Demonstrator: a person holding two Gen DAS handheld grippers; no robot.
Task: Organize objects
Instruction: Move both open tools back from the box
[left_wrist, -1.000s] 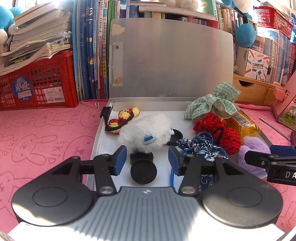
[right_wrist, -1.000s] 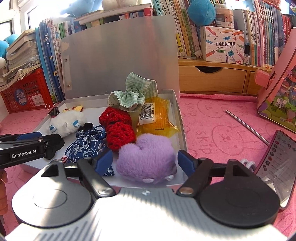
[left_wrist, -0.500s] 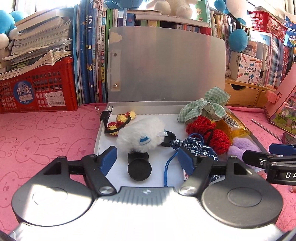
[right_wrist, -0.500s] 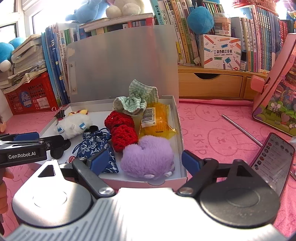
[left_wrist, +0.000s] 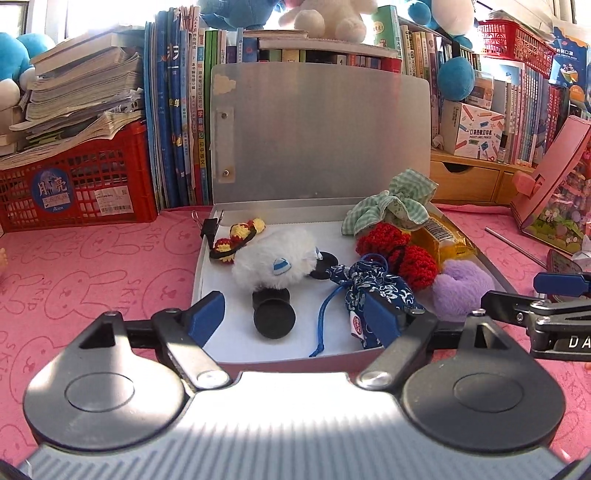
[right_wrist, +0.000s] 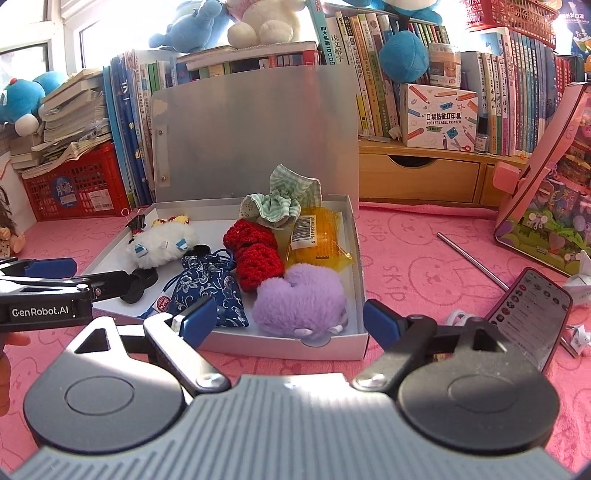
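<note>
Box (right_wrist: 325, 343): silver-grey walls and lid, white floor. Contents:
- plush toy (left_wrist: 275, 262), white with pale blue patches;
- pouch (right_wrist: 210, 284), navy with white floral print and blue cord;
- crochet piece (right_wrist: 255, 254), red;
- fluffy item (right_wrist: 299, 302), lilac;
- cloth (right_wrist: 284, 199), green-and-white gingham;
- packet (right_wrist: 317, 240), yellow with barcode label.

Table cover (left_wrist: 92, 266): pink, rabbit outlines. Crate (left_wrist: 77, 181): red. Gripper pads (left_wrist: 207, 314): blue.

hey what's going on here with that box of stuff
A person holds two grippers at the near edge of an open silver box on a pink cloth. The left gripper and right gripper are both open and hold nothing. A white plush, blue pouch and purple plush lie inside.
</note>
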